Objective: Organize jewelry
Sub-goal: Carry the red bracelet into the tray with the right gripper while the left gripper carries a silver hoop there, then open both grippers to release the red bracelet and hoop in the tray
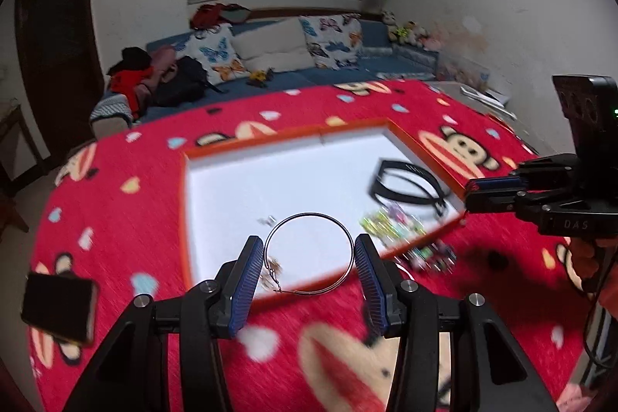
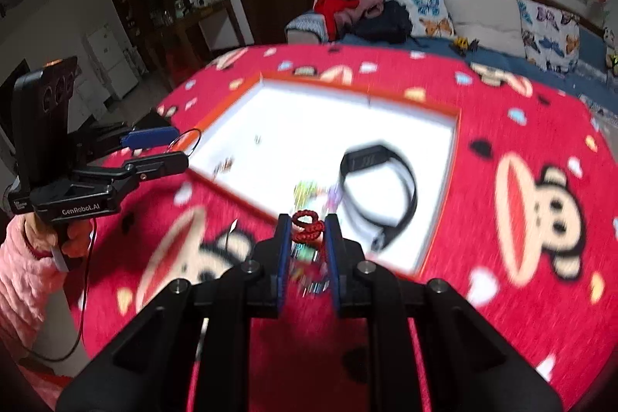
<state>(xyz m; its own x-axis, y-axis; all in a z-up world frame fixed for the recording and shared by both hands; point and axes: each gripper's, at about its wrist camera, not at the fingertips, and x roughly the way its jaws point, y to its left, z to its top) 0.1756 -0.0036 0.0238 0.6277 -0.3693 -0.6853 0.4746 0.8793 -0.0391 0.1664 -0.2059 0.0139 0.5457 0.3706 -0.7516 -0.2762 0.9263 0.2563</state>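
Left wrist view: my left tool (image 1: 309,253) grips a large silver hoop earring (image 1: 309,253) by its sides, above the orange-rimmed white tray (image 1: 185,180) on the red counter (image 1: 116,203).

Right wrist view: my right tool (image 2: 308,223), nearly closed, pinches a red braided cord (image 2: 307,226) over the tray's near edge, beside a black headband (image 2: 380,188).

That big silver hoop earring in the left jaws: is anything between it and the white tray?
Nothing visible. The hoop earring hangs in the left gripper above the near edge of the white tray. The tray floor just beyond is bare; black headbands and colourful clips lie off to the right.
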